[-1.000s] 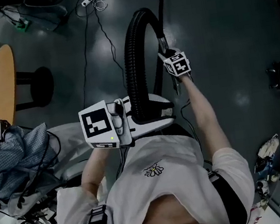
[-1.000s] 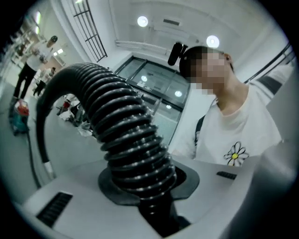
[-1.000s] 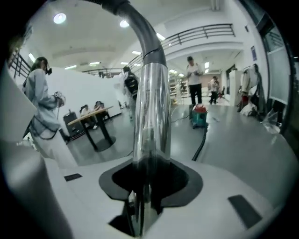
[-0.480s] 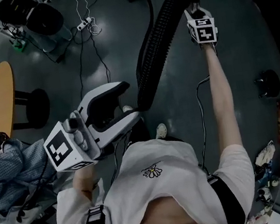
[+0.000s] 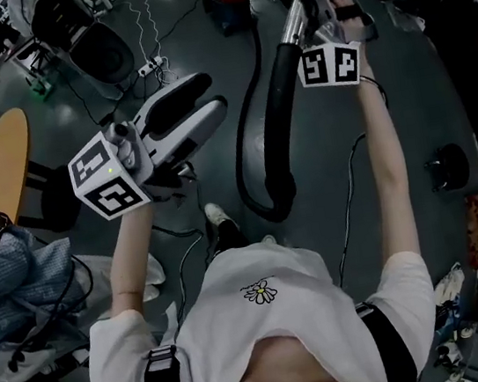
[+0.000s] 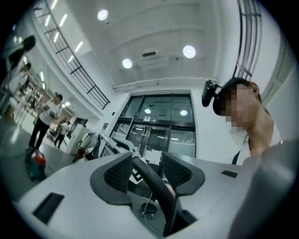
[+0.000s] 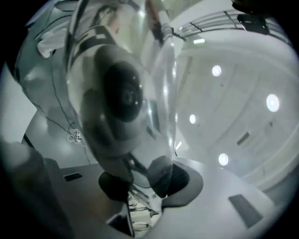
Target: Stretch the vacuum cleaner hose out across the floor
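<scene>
1. Hose (image 5: pixel 277 135), vacuum cleaner: one. It is black and ribbed and ends in a rigid grey-and-chrome handle piece. The handle end is held high above the floor (image 5: pixel 406 116). From there the hose hangs in a single deep loop near the person's feet, then leads off toward the far side of the floor. Whether the bottom of the loop rests on the floor cannot be told.
2. Cleaner body (image 5: pixel 230 2): one, red, standing at the far side of the floor. The hose's other end is judged to join it there.
3. Right gripper (image 5: pixel 330 14): one. In the right gripper view (image 7: pixel 145 179) its jaws are seen clamped on the hose's handle piece.
4. Left gripper (image 5: pixel 207 97): one, not touching the hose. Its jaws (image 6: pixel 147 170) have just been opening and stand apart. A dark bar is seen between the pads and is pressed by neither; what it is cannot be made out.
5. Handling, judged: the ribbed length is expected to be light, soft and springy, and liable to recoil into coils when let go. A hard pull may drag the cleaner body. The chrome tube is likely to be slippery, while the ribs give purchase.
6. Holds, judged: the rigid handle end is best kept as the first hold. A second hold is best taken on the ribbed run beside the loop.
7. Other items counted: one round wooden tabletop (image 5: pixel 0 168), one power strip (image 5: pixel 153 65), one dark swivel chair (image 5: pixel 97 47).
</scene>
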Motion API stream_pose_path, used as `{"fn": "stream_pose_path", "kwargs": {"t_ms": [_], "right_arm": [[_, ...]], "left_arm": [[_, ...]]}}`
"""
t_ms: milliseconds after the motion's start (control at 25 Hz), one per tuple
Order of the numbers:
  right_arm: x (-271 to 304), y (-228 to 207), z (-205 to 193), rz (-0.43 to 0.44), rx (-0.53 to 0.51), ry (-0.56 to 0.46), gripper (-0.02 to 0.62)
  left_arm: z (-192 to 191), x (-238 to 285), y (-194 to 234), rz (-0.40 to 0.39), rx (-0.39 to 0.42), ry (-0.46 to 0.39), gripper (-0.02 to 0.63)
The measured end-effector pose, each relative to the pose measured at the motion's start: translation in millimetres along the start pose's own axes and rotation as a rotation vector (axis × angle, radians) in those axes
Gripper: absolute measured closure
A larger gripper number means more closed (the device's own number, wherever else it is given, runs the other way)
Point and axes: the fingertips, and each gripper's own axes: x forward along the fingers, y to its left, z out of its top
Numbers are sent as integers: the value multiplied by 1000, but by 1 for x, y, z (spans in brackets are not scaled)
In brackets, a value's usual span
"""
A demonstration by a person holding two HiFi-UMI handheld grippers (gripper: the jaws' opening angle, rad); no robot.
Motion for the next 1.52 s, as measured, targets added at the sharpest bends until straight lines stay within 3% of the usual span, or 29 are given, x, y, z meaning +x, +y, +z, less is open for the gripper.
{"fn": "stream_pose_path", "kwargs": {"t_ms": [80,160,280,400,480,600,680,800,960,1040,1160,1240,1320,1400,1520], "right_arm": [[-8,-16,43,6,-119,-105,445],[-23,-19,77,17,-234,-189,445],[-44,-16,110,9,-381,-260,445],[-58,-3,133,1,-551,-310,445],[-65,4,140,4,-603,-322,445],[-73,4,141,9,-563,-310,445],[-81,6,144,11,-538,-316,445],[-92,11,150,13,-504,-331,445],[-102,17,141,9,-443,-312,445],[-110,23,136,17,-440,-321,445],[-121,35,123,50,-432,-340,445],[-121,40,101,81,-355,-308,443],[-116,38,63,82,-235,-244,443],[-116,32,42,76,-95,-248,419],[-117,33,31,89,-68,-209,410]], "left_arm": [[7,12,1,-35,-103,-31,420],[10,23,-4,-39,-117,-24,411],[-4,35,-12,-26,-130,48,351],[-30,40,-29,-66,-230,119,333],[-47,43,-39,-99,-308,146,327],[-69,47,-47,-149,-390,197,324],[-75,50,-58,-225,-439,210,324],[-78,55,-72,-313,-452,219,325],[-91,58,-75,-315,-473,250,327],[-102,58,-76,-335,-525,262,338],[-106,53,-76,-433,-751,130,364],[-107,51,-77,-455,-856,47,367],[-117,50,-77,-416,-857,51,367],[-123,49,-76,-394,-856,61,367],[-123,46,-71,-392,-870,49,367]]}}
